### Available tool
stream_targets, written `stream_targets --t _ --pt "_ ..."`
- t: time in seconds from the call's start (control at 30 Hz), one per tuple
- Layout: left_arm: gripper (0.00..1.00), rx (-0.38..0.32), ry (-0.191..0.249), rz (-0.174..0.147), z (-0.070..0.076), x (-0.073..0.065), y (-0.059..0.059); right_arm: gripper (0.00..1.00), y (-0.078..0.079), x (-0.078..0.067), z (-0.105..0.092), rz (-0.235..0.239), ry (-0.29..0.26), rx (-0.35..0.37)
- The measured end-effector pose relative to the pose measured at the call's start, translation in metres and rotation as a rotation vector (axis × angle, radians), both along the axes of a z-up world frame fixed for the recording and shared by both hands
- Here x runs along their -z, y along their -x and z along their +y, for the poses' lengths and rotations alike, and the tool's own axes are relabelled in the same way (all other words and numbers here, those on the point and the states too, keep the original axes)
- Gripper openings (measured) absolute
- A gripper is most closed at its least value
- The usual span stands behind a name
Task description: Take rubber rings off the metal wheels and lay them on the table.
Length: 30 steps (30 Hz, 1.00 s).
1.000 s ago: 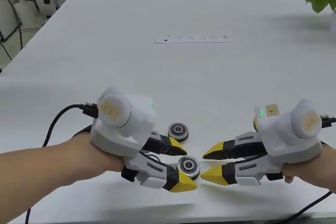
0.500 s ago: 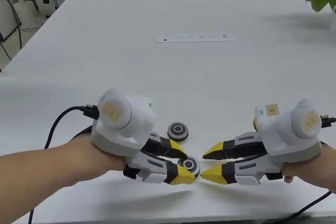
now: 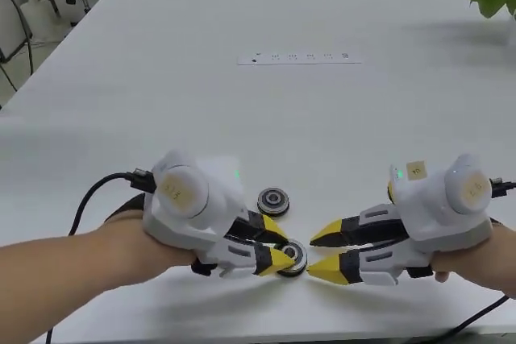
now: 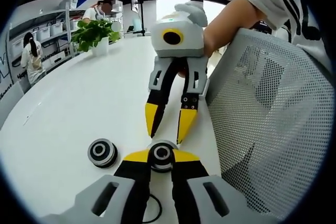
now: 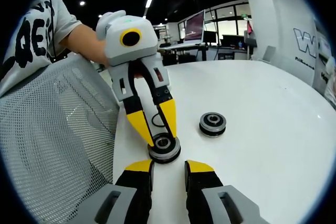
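Jaws of the left gripper point(image 3: 278, 258) pinch the near wheel point(image 3: 292, 255) from two sides. They hold it flat on the table point(image 3: 242, 118), close to the near edge, with its axle upright. Its dark rubber ring point(image 5: 164, 159) looks to be seated on the rim. The right gripper point(image 3: 314, 254) faces the wheel from the opposite side, jaws slightly spread and tips just short of it. In the right gripper view the wheel sits dead ahead, between the tips. That line-up makes the right gripper the free one to peel the ring. A second wheel point(image 3: 273, 201) rests just beyond, toward the far edge, untouched.
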<state>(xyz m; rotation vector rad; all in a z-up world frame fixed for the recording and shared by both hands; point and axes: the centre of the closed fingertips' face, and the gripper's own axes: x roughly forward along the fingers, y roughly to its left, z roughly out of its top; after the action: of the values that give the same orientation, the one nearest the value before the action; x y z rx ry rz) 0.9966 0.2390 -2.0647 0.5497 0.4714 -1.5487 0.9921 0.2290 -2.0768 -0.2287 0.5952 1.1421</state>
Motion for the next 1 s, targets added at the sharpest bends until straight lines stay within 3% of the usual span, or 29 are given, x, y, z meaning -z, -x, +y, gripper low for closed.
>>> stream_targets --t 0.63,1.0 --pt "0.07 -0.012 0.015 0.001 0.0 0.0 0.002 0.19 0.002 0.003 0.012 -0.005 0.006 -0.036" --pt "0.07 -0.028 0.022 0.001 0.0 -0.002 0.001 0.16 0.001 0.005 0.008 0.023 -0.006 -0.012"
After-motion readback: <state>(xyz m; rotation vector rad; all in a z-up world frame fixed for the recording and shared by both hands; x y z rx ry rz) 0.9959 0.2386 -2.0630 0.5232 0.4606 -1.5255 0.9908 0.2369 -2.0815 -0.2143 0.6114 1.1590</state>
